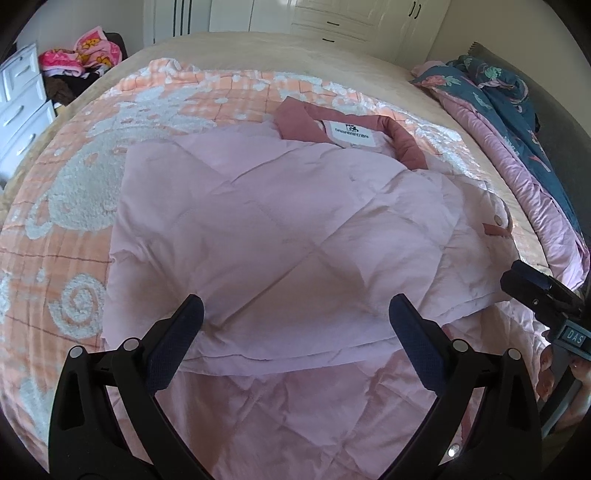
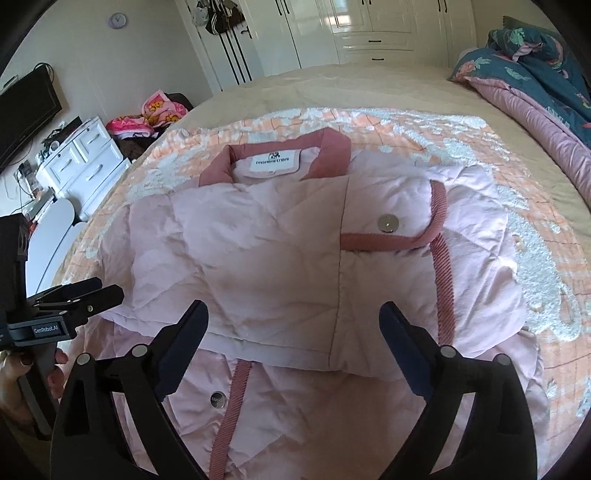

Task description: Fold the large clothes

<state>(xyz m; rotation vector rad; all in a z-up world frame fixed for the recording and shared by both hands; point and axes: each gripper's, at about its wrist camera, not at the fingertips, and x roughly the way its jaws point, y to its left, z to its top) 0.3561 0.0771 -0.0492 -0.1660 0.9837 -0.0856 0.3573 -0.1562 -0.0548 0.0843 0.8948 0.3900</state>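
A pale pink quilted jacket (image 1: 295, 206) (image 2: 277, 240) lies on the bed. It has a dusty-rose collar (image 2: 332, 147), a white label and rose trim, and its sides are folded in over the body. My left gripper (image 1: 295, 314) hovers open over the jacket's near hem, with nothing between its fingers. My right gripper (image 2: 293, 317) is also open above the folded lower part, its pads clear of the cloth. The right gripper (image 1: 532, 291) shows at the right edge of the left wrist view. The left gripper (image 2: 88, 295), held in a hand, shows at the left of the right wrist view.
The jacket rests on an orange-and-white blanket (image 1: 74, 184) over a beige bed. A blue floral quilt (image 2: 535, 66) is bunched at the right. White drawers (image 2: 81, 158), a pile of pink clothes (image 2: 159, 110), a dark screen (image 2: 26, 107) and wardrobes (image 2: 369, 29) stand beyond.
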